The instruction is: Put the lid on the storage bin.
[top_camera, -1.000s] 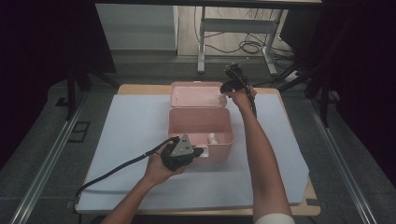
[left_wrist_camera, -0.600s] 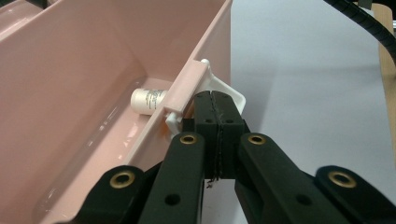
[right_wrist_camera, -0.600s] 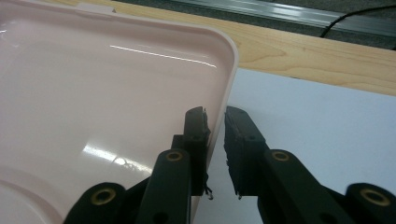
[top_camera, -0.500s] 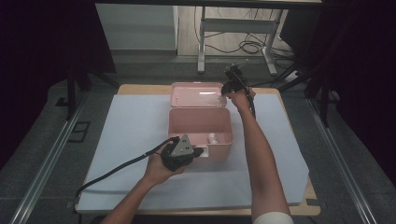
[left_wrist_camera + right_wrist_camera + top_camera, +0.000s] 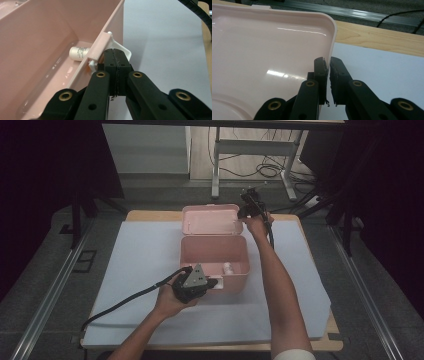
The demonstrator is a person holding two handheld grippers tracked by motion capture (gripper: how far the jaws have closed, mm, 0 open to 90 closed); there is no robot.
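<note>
Pink box (image 5: 214, 254): sits open near the middle of the white mat (image 5: 125, 270) on the wooden table (image 5: 150, 215); its near wall faces the person.

Lid (image 5: 210, 220): swung back behind the box body, inner face up (glossy, with glare in the right gripper view).

White latch (image 5: 120, 48): hangs on the outside of the box's front wall, just under the rim.

Small white bottle (image 5: 78, 53): lies on its side on the box floor, close against the front wall, printed label up.

Left gripper (image 5: 115, 53): jaws fully together, the pads meeting with no gap; the tips rest against the white latch at the front rim. In the high view the left gripper (image 5: 212, 283) sits at the box's near left corner, its cable trailing off across the mat.

Right gripper (image 5: 328, 62): jaws have just been closing and now stand narrow around the lid's right edge, near its rounded corner, with the thin rim between the pads; the left pad lies against the rim, while a sliver of gap shows beside the right pad (so a firm pinch is not certain). In the high view the right gripper (image 5: 248, 211) is at the lid's far right corner.

Right forearm (image 5: 277, 285): reaches up the mat along the right side of the box.
</note>
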